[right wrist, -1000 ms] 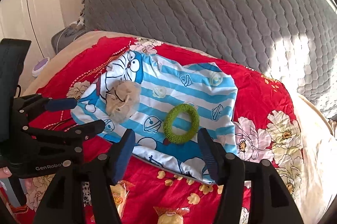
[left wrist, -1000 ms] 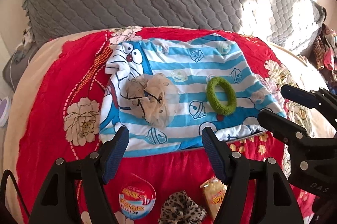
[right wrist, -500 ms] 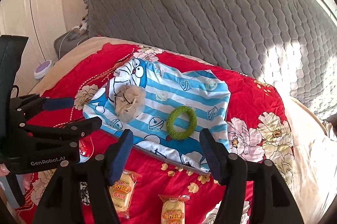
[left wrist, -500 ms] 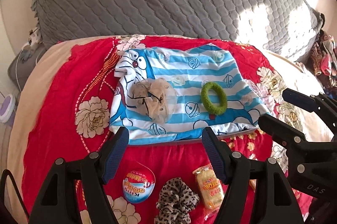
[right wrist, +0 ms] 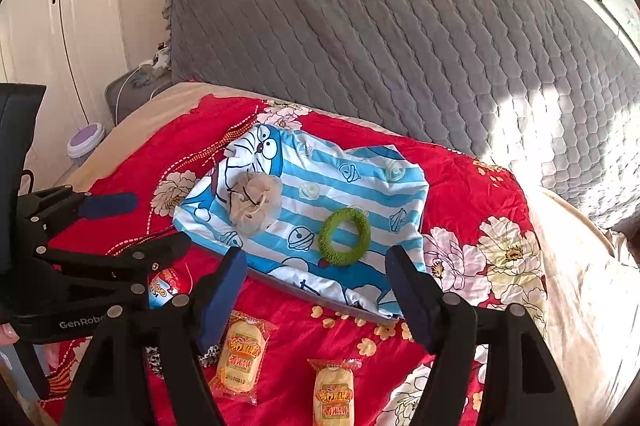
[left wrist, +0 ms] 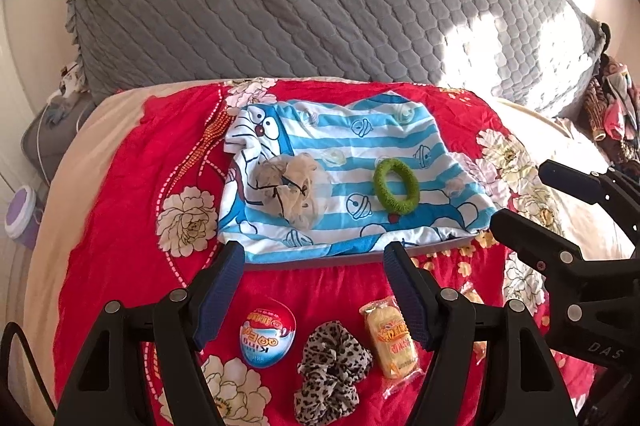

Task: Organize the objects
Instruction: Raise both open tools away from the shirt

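With the green ring left at 3 o'clock of the beige scrunchie on the striped tray, both grippers were drawn back empty, the left gripper wide, the right gripper widening, leaving 2 snack packs unsorted.

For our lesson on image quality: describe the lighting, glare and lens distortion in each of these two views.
Left wrist view: fisheye bends the grey quilted cover into an arc; a sun patch glares on its right, and the corners are dark. Right wrist view: the same bending, a washed-out sun patch, and the beige bedding overexposed at right; the green ring stays sharp.
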`<control>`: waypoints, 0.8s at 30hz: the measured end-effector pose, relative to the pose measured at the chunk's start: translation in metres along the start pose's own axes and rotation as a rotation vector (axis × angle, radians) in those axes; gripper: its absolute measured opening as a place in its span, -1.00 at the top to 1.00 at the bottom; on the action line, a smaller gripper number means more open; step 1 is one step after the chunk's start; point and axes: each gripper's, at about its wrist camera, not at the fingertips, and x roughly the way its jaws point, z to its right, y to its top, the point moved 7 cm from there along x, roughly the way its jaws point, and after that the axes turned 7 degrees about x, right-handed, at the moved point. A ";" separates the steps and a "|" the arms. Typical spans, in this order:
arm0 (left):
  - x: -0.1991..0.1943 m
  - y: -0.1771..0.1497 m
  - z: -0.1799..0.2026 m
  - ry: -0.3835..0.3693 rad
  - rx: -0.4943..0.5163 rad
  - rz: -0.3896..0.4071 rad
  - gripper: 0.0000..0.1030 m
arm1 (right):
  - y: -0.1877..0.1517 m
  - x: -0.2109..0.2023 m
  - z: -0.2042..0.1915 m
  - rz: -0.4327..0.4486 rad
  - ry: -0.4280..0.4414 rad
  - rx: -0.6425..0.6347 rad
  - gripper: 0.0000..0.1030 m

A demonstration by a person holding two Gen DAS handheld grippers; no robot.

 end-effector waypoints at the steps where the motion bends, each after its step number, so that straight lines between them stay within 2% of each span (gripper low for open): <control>1: -0.002 0.000 0.000 0.000 -0.002 0.001 -0.43 | -0.001 -0.002 0.000 0.003 -0.001 0.001 -0.43; 24: -0.046 -0.018 0.008 0.017 -0.011 0.027 -0.44 | -0.009 -0.045 0.001 0.041 0.008 0.009 -0.49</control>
